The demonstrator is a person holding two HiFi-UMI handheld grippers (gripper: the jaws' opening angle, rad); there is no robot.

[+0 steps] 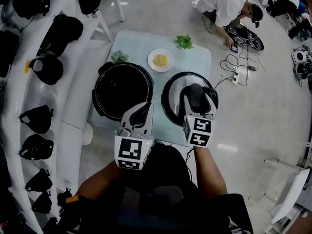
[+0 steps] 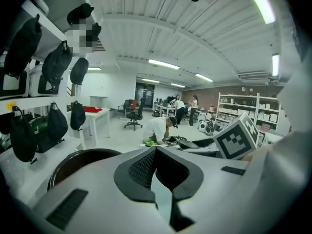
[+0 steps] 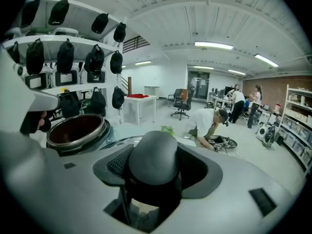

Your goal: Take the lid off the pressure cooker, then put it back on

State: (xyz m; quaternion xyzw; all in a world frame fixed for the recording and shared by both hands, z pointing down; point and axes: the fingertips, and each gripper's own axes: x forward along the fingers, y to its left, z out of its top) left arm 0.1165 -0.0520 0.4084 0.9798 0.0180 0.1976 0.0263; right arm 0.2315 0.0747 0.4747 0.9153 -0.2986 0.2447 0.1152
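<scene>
- I've got the pressure cooker open on the left half of the pale table: a round black pot with a dark, empty inside and a bright metal rim.
- The lid is off, just to the right of the pot and near the table's right edge. It's a dark round disc with a shiny ring near its edge.
- I can't tell from here whether the lid rests on the table or hangs just above it.
- A smooth black domed knob stands up from the lid's middle.
- My right tongs are clamped on that knob. In the right gripper view it fills the space between the jaws, with the ribbed pads against its sides.
- My left tongs hover at the pot's near rim with the jaws apart. In the left gripper view there's only table showing through the gap, and the pot's mouth sits to the left.
- Behind the pot and lid are a white plate of yellow food and two sprigs of greens.
</scene>
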